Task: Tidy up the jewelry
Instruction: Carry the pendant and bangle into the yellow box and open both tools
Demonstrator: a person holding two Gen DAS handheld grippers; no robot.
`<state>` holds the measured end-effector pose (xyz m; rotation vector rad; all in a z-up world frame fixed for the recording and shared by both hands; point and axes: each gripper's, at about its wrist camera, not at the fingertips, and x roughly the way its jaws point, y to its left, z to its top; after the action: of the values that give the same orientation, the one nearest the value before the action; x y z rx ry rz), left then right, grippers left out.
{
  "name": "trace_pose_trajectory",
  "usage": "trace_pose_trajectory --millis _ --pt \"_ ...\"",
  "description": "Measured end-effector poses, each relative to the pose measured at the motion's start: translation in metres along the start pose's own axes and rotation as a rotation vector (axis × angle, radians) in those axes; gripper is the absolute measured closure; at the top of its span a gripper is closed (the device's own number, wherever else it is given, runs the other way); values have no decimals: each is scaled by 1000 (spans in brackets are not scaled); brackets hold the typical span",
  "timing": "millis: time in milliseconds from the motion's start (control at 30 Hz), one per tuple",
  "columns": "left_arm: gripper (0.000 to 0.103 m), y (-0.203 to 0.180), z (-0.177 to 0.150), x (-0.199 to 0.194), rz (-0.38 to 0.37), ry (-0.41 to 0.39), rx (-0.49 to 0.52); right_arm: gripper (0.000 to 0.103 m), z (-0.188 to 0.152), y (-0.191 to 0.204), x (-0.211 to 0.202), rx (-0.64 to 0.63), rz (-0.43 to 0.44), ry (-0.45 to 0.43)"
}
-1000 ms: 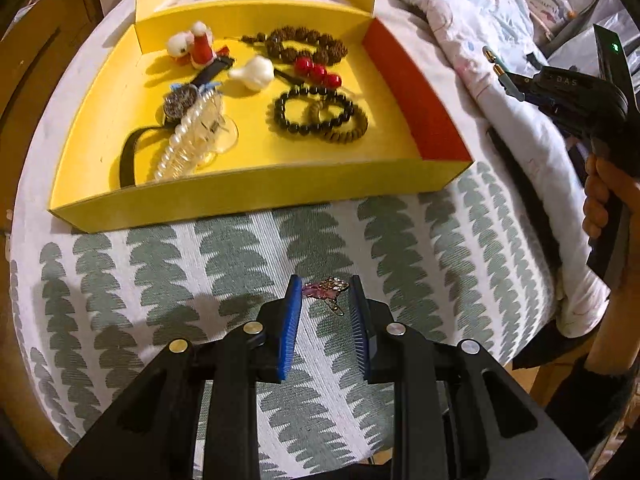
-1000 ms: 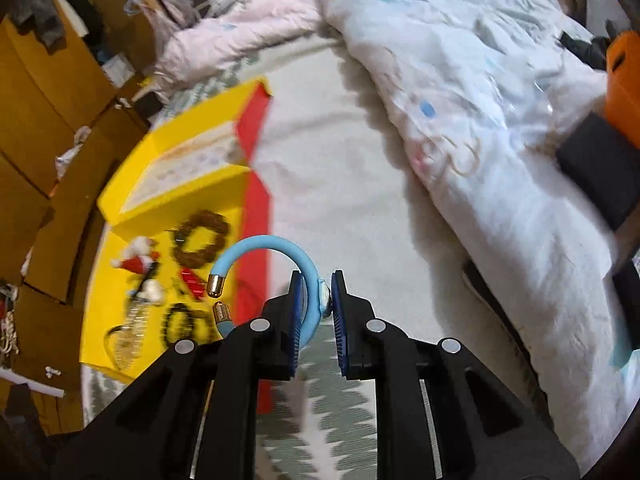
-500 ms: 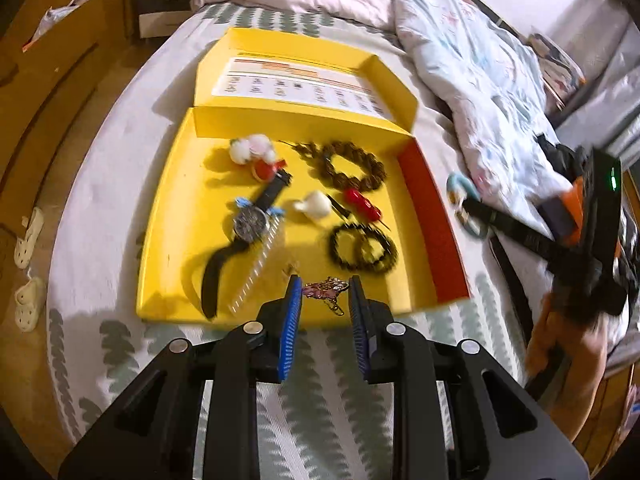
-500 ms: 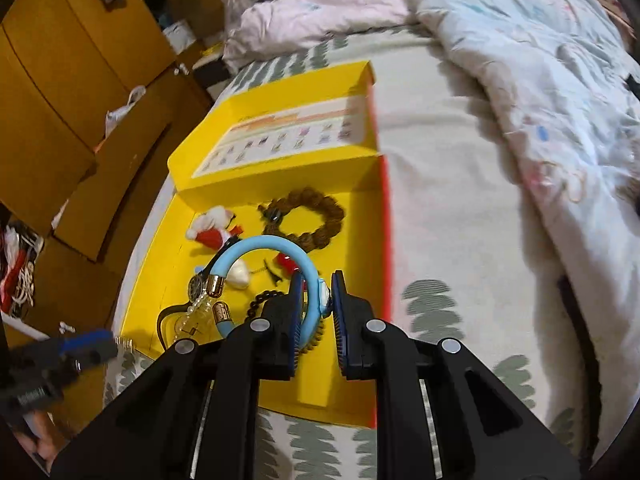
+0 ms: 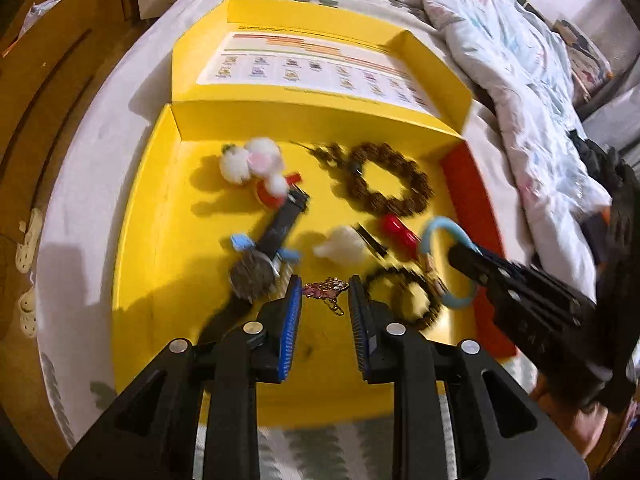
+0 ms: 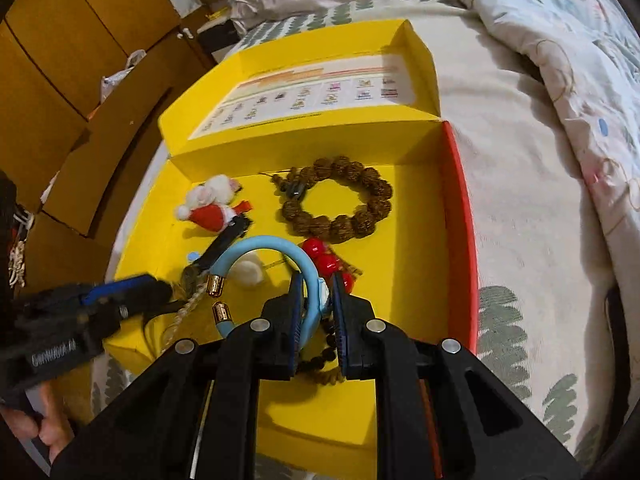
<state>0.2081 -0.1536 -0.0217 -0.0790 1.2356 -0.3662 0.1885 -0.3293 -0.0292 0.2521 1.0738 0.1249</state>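
Observation:
A yellow box [image 5: 152, 216] lies open on the bed and holds several pieces of jewelry. My left gripper [image 5: 323, 295] is shut on a small pink and gold charm [image 5: 325, 290] and holds it over the box's front middle. My right gripper [image 6: 316, 300] is shut on a light blue bangle [image 6: 276, 248] with gold end caps, held over the box's right half; it also shows in the left wrist view [image 5: 444, 236]. In the box lie a brown bead bracelet [image 6: 340, 200], a black bead bracelet [image 5: 404, 296], a watch [image 5: 256, 272], red beads [image 6: 324, 256] and a Santa charm [image 6: 210, 208].
The box's lid [image 6: 320, 92] stands open at the far side with a printed chart inside. A rumpled white quilt [image 6: 560, 40] lies to the right. Wooden cabinets [image 6: 60, 60] stand to the left. The bedspread [image 6: 508, 320] has a green leaf print.
Both grippers have moved forward from the bedspread to over the yellow box, each still holding its piece. The right gripper has come in close on the left gripper's right.

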Motion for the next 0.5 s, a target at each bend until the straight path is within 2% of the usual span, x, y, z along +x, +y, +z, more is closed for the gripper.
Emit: trace_pose_trajectory --millis 300,500 --pt "79 38 28 26 64 1 -28 88 5 -8 22 13 -46 25" --pt "79 44 35 35 100 -27 -7 88 4 -9 34 8 -78 42"
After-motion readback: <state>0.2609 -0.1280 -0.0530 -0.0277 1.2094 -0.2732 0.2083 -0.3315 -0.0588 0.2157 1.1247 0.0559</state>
